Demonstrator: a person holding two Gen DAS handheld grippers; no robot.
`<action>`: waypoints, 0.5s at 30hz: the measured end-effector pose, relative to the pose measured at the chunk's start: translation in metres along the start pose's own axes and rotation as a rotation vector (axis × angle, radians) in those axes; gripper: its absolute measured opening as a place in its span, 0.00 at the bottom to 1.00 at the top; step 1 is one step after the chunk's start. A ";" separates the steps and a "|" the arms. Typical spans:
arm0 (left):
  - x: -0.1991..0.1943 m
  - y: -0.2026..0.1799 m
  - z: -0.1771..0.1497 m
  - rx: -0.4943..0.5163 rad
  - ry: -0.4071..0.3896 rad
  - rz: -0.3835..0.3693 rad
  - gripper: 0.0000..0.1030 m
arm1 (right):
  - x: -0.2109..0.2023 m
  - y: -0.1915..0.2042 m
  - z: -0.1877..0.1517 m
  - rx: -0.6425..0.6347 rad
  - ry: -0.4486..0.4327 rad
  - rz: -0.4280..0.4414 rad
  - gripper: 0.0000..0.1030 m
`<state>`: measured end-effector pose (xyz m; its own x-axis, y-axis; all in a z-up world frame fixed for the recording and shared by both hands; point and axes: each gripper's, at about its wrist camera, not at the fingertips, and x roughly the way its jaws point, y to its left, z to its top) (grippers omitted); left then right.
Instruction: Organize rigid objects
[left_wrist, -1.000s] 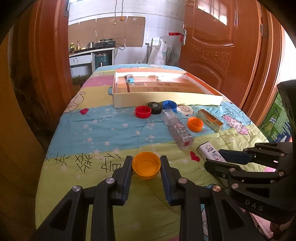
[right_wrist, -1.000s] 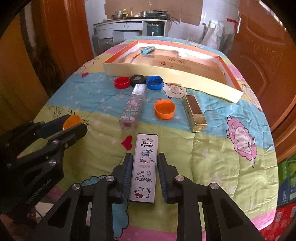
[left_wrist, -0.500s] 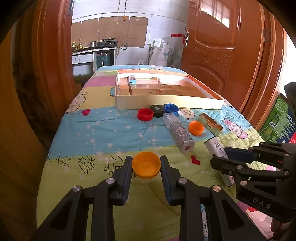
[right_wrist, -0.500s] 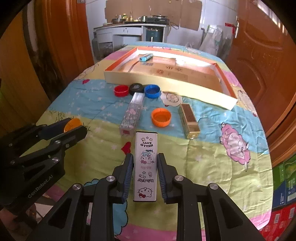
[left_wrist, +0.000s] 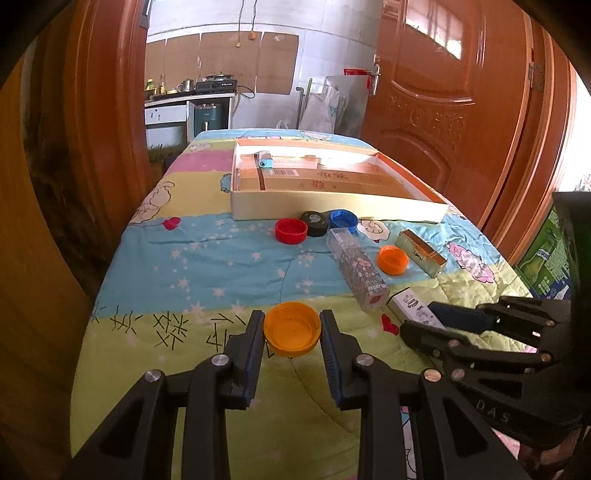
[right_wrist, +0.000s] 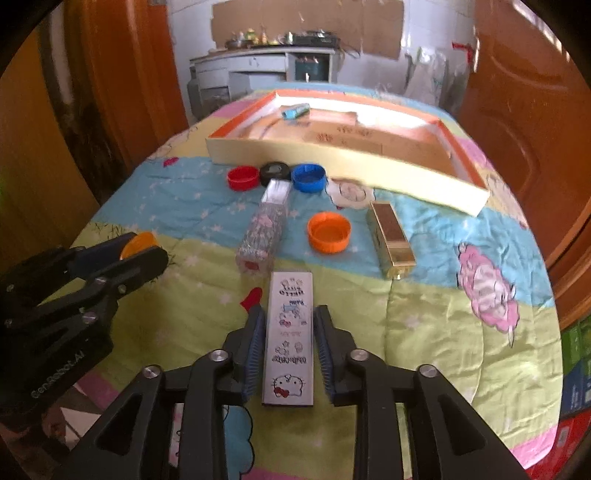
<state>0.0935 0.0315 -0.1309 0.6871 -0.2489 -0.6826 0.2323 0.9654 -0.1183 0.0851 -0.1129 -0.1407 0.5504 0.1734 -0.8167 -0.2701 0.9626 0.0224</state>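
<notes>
Left gripper (left_wrist: 291, 330): I've got the yellow-orange cap (left_wrist: 292, 328) pinched between my fingers, open side up, above the green band of the quilt (left_wrist: 192, 258). In the right wrist view the same cap (right_wrist: 137, 243) just peeks out from between those fingers.
Red cap (left_wrist: 291, 230): on the blue band, first in a row of three just in front of the tray.
Black cap (left_wrist: 315, 222): next in the row, touching the red one and the blue one.
Blue cap (left_wrist: 343, 220): end of the row, close to the tray's near wall.
Tray (left_wrist: 332, 212): shallow cream cardboard box with an orange rim, across the far half of the bed; a small light-blue item (left_wrist: 265, 161) lies in its far left corner.
Clear patterned box (left_wrist: 357, 272): lying on its side, one end by the blue cap, the other at the green band.
Orange cap (left_wrist: 392, 260): open side up, between the clear box and the gold box.
Gold box (left_wrist: 421, 252): lying flat on the blue band, right of the orange cap.
Right gripper (right_wrist: 290, 354): I'm clamped on the white Hello Kitty box (right_wrist: 290, 338), held lengthwise between my fingers, its far end pointing at the clear patterned box.
</notes>
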 end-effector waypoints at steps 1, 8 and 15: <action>0.000 0.000 0.000 -0.001 0.001 0.000 0.29 | 0.001 0.002 -0.001 -0.015 0.008 0.000 0.59; 0.002 0.000 0.000 -0.006 0.005 -0.002 0.29 | -0.003 0.007 -0.012 -0.057 -0.005 -0.004 0.47; 0.002 -0.001 -0.001 -0.005 0.006 -0.001 0.29 | -0.006 0.003 -0.010 -0.050 -0.010 -0.021 0.26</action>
<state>0.0942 0.0305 -0.1330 0.6823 -0.2499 -0.6870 0.2299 0.9654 -0.1228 0.0731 -0.1127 -0.1413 0.5641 0.1558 -0.8109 -0.2974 0.9545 -0.0235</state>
